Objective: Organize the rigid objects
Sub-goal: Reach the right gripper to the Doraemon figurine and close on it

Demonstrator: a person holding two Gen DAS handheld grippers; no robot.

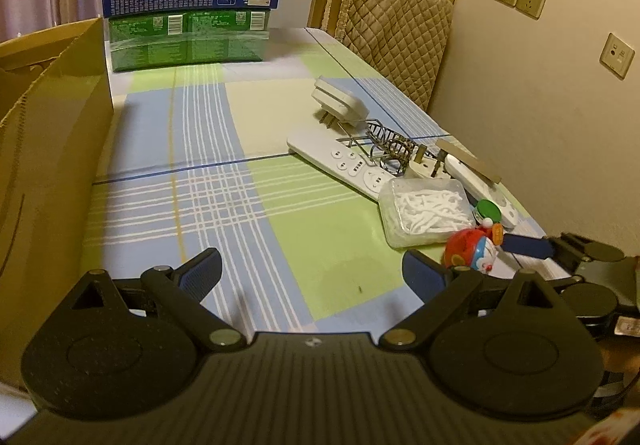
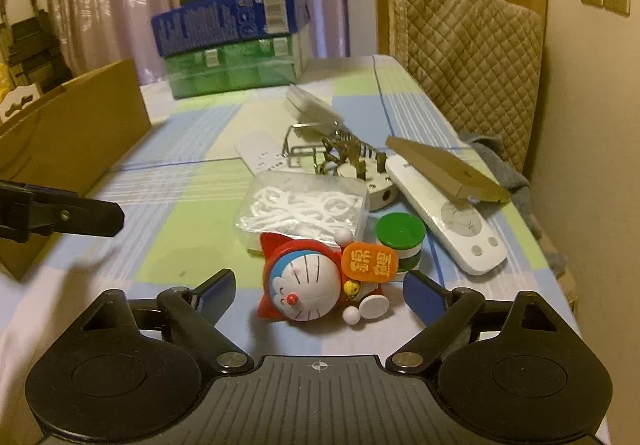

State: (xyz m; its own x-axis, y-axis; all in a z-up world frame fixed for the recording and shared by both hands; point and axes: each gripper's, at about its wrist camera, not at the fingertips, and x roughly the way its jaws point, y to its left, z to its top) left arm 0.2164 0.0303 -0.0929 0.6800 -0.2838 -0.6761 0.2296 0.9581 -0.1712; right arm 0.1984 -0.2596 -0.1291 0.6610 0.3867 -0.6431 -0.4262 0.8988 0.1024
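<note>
**A checked table with boxes and small things**

The table (image 1: 208,181) has a cloth with green, blue and cream squares. At its far edge stands a stack of boxes (image 1: 188,37), the green one at the bottom. A cardboard box (image 1: 48,149) sits along the left edge. Near the right edge lie a white plug adapter (image 1: 338,101), two white remotes (image 1: 340,161) (image 2: 448,213), a wire rack (image 2: 320,149), a clear box of white picks (image 2: 304,205), a green-capped jar (image 2: 400,241) and a toy cat figure (image 2: 308,285) on its side.
</note>
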